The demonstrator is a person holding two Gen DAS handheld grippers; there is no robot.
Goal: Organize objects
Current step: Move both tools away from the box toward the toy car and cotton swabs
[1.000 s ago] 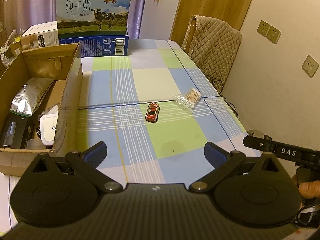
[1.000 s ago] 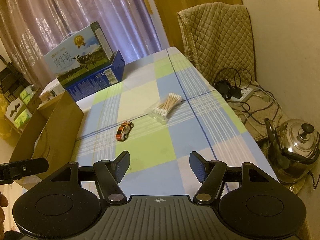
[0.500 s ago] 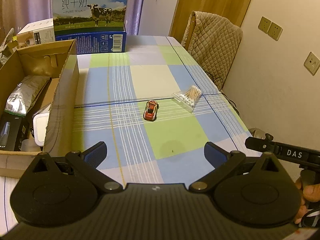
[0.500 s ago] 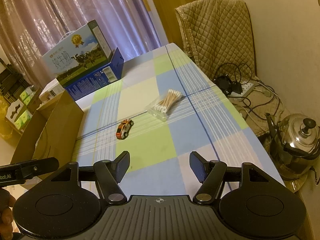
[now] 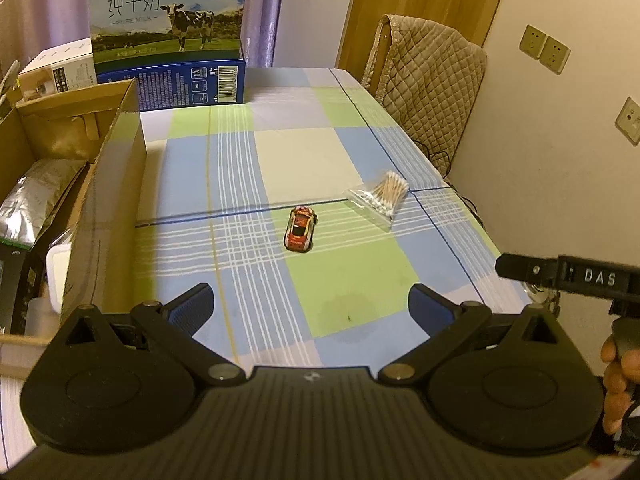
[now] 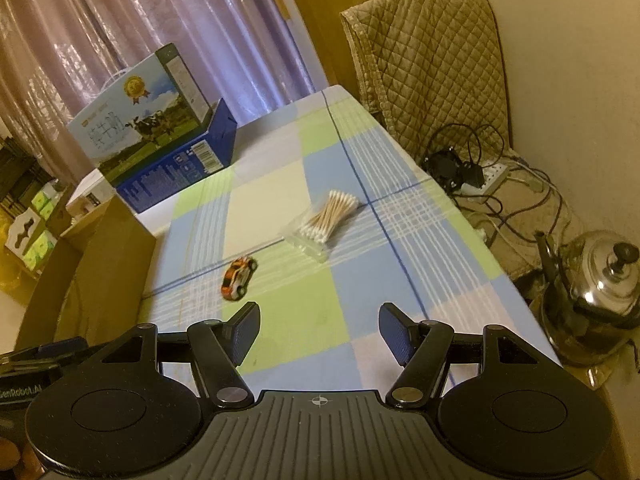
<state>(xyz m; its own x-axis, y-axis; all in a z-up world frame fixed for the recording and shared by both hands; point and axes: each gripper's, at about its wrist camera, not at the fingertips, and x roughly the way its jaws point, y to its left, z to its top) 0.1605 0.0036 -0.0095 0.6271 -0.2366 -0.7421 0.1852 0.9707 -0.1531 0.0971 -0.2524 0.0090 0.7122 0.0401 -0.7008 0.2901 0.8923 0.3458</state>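
While both claws hang wide open and empty, toy car (image 5: 300, 229) sits mid-surface (image 5: 340, 312), 12 o'clock of left claw (image 5: 311, 306); swab bag (image 6: 324, 222) near right claw's (image 6: 319, 330) 12. Suggest: straddle car crosswise, close gently, then carton (image 5: 104, 216) at 9 o'clock.

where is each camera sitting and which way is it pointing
Left wrist view: rides the left gripper near the table's near edge, facing down the checked tablecloth toward the milk carton; its open jaws show, with the right gripper's bar and a hand at right.
Right wrist view: rides the right gripper, angled left across the table; its open jaws show, with a kettle on the floor.
Shared: toy car, bag of cotton swabs, cardboard box, milk carton.
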